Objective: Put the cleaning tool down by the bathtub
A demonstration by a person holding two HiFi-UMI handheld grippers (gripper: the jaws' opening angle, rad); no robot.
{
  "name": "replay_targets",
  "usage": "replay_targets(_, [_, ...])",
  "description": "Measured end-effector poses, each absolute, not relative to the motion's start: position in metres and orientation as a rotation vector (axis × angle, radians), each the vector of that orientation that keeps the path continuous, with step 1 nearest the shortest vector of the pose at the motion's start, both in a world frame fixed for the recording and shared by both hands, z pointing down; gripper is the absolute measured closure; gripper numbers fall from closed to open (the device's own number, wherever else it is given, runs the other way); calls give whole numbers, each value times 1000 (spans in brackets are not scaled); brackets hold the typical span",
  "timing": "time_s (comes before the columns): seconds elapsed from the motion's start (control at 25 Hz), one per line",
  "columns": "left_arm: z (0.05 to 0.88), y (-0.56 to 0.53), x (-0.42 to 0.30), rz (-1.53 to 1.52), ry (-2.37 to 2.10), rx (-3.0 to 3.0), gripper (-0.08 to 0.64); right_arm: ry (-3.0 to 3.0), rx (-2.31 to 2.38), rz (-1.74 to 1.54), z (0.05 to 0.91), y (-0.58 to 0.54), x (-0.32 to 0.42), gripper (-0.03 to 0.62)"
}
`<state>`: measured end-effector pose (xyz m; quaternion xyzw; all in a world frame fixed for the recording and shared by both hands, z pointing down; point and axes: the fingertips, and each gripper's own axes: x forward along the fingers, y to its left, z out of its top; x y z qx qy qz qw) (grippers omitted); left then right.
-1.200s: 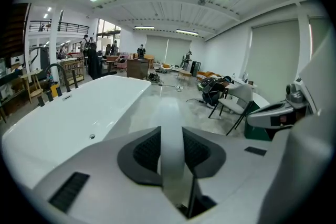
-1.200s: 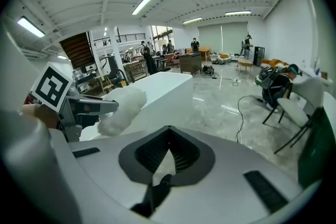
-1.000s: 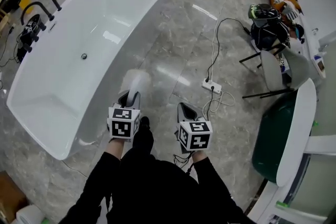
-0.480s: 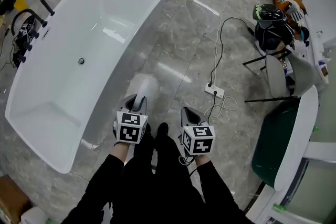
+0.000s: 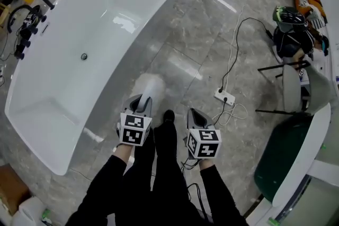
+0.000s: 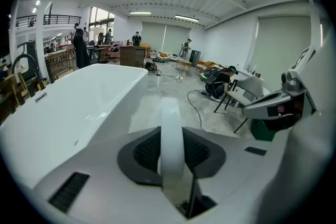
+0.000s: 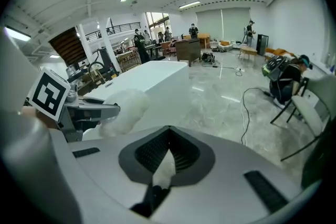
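The bathtub point(image 5: 79, 34) is lying to the person's left, its long side running away along the floor point(image 5: 201, 34). The tool point(image 5: 149, 86) is hanging above that floor, just beside the tub's near wall, its fluffy head pointing forward out of the left gripper point(image 5: 141, 104), whose jaws are clamping its flat white handle point(image 6: 171, 134). The tool's long axis is running along the jaws, so lowering the left gripper should be enough. The right gripper point(image 5: 194, 116) is idling alongside, jaws pinching together on what looks like a small white scrap point(image 7: 165, 168).
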<state>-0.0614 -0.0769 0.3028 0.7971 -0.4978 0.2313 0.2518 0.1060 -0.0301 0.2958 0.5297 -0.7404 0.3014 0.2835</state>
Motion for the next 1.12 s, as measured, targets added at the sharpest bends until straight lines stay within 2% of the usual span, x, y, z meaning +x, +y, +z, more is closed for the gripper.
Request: replay_targets(1.12, [597, -211, -30, 653, -1385, 2158, 465, -2008, 1399, 786, 567, -180, 145, 591])
